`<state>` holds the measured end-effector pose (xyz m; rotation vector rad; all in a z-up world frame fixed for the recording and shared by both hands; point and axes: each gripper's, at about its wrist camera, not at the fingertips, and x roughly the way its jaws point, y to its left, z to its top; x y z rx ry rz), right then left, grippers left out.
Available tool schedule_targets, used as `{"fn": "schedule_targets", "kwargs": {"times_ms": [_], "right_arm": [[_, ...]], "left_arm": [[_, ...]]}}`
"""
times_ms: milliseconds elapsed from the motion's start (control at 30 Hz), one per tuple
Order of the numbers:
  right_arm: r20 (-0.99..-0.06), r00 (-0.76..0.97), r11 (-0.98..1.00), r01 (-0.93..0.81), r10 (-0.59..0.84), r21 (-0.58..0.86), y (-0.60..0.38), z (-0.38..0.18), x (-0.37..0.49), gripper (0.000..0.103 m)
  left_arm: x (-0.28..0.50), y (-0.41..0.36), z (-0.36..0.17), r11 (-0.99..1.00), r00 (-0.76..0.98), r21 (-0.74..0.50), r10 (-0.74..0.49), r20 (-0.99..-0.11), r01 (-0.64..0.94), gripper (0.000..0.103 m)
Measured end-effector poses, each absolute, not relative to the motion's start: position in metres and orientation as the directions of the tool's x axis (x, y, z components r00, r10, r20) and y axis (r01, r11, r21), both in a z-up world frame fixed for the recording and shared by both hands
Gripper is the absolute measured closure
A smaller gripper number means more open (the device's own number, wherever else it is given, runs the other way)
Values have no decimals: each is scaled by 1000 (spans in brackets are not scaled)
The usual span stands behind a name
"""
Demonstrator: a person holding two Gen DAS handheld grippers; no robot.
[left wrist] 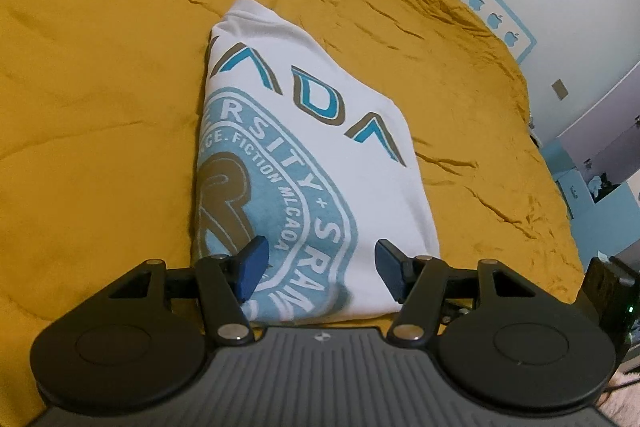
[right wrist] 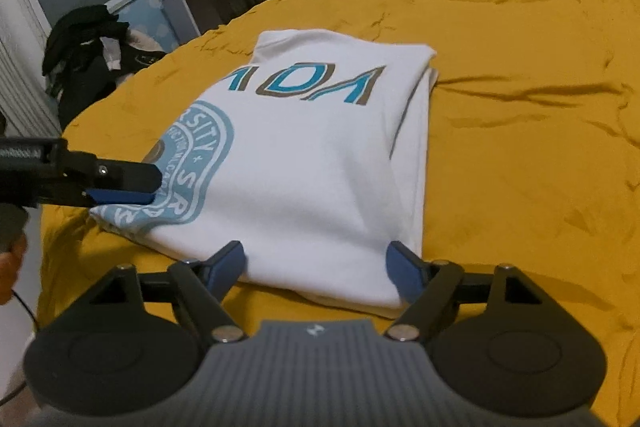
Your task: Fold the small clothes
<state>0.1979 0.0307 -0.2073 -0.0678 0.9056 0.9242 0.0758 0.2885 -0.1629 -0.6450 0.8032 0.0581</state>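
One white shirt (right wrist: 320, 163) lies folded on the yellow bed (right wrist: 520, 107), right in front of both tools. The right tool (right wrist: 316, 267) is open over its near edge. The left tool (left wrist: 320, 267) is open too, above the blue print.

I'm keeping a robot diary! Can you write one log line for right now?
white shirt: folded narrow on yellow bedspread | left tool: open over near hem | right tool: open at near hem
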Motion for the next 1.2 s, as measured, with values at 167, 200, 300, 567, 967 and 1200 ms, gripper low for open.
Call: {"fn": "schedule_targets", "kwargs": {"times_ms": [167, 200, 300, 567, 967, 1200], "right_arm": [[-672, 357, 676, -676, 649, 294, 30, -173, 187, 21], [-670, 382, 693, -664, 637, 281, 29, -164, 184, 21], [-660, 441, 729, -640, 608, 244, 25, -138, 173, 21], [-688, 483, 794, -564, 541, 228, 20, -78, 137, 21], [-732, 504, 822, -554, 459, 133, 22, -48, 101, 21], [-734, 510, 825, -553, 447, 119, 22, -46, 98, 21]], "left_arm": [[66, 275, -132, 808, 693, -498, -163, -703, -315, 32], [62, 270, -123, 817, 692, -479, -143, -707, -321, 31], [47, 259, -96, 837, 707, -440, -94, -701, -326, 27], [19, 242, -57, 865, 703, -340, 21, -711, -370, 19], [8, 217, -51, 899, 648, -244, 56, -759, -363, 16], [5, 217, -51, 892, 643, -246, 63, -763, -380, 16]]}}
